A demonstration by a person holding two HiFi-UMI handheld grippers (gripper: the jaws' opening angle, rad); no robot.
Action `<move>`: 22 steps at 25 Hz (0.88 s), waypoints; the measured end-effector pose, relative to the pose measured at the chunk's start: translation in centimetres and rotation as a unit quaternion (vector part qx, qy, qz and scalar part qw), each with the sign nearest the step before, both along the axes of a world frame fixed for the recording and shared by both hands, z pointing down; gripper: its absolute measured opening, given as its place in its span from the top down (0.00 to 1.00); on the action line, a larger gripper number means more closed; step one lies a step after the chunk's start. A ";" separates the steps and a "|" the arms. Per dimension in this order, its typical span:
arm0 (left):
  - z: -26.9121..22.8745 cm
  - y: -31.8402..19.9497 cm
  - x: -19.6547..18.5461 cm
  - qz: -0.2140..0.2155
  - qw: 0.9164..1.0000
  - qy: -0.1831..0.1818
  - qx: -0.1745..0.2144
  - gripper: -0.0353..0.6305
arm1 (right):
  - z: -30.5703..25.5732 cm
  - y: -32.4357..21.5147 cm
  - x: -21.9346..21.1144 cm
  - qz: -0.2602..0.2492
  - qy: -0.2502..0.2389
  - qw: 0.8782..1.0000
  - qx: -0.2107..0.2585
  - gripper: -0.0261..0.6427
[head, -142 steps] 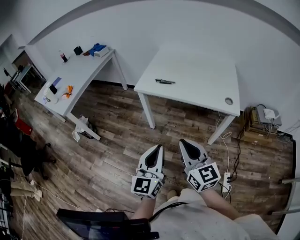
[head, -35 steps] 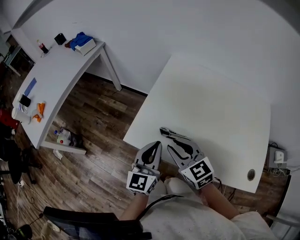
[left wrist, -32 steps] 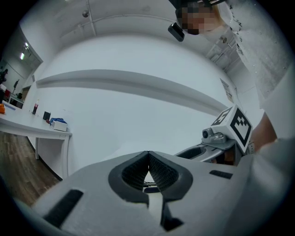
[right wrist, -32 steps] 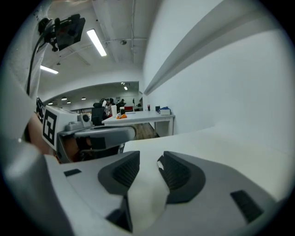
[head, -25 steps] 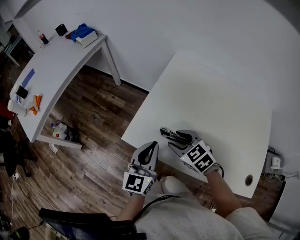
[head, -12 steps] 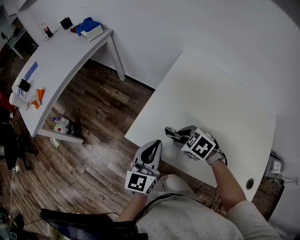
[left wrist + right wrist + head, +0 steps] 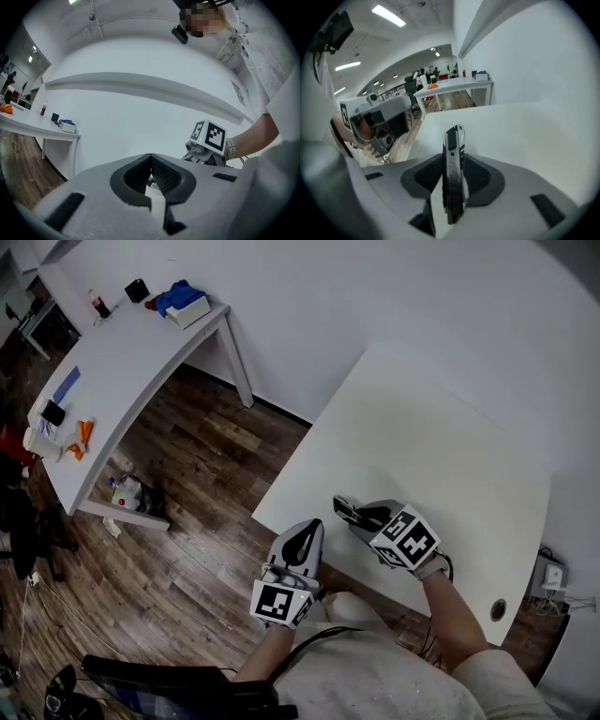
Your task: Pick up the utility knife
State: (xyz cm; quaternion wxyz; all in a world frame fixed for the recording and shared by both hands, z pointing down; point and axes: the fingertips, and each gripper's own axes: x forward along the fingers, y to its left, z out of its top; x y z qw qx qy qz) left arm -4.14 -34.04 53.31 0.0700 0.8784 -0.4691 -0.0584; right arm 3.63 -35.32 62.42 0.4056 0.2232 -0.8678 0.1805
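Your right hand-held gripper [image 7: 362, 518] has been tipping further down over the knife since the earlier frame, and its jaws have just been closing. They are now pinching the slim black-and-grey utility knife [image 7: 452, 164], which is standing on its narrow edge between the pads, close to the near left edge of the white rectangular table [image 7: 441, 446]. You are gripping a thin, hard, smooth body, so it could be pivoting or slipping out if you are lifting quickly or before the pads are pressing firmly. Its far end is sticking out well past the pads, and that overhang could be levering it downward. With the edge so near, a dropped knife could be falling onto the brown wood-plank floor [image 7: 206, 484]. Your left gripper [image 7: 302, 536], jaws pressed together on nothing, is hovering just off that same edge, beside the right one. It is not blocking a straight lift, but you are risking a bump if you are pulling back towards yourself. The second white table [image 7: 112, 381], carrying small clutter, is standing well apart at the left.
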 end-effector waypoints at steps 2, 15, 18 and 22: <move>-0.3 -0.1 0.3 0.003 1.000 0.001 0.000 0.94 | -1.5 0.1 -0.2 0.028 -0.052 0.998 -0.005 0.76; -4.8 -0.2 3.0 0.030 0.999 0.010 0.008 0.94 | -10.9 0.4 1.1 0.124 -0.212 0.969 0.019 0.76; -5.8 -0.5 2.8 0.030 0.999 0.010 0.010 0.94 | -12.7 0.4 1.3 0.139 -0.228 0.963 0.041 0.76; -6.7 -0.3 2.9 0.034 0.999 0.008 0.008 0.94 | -14.1 0.7 1.5 0.157 -0.244 0.955 0.055 0.76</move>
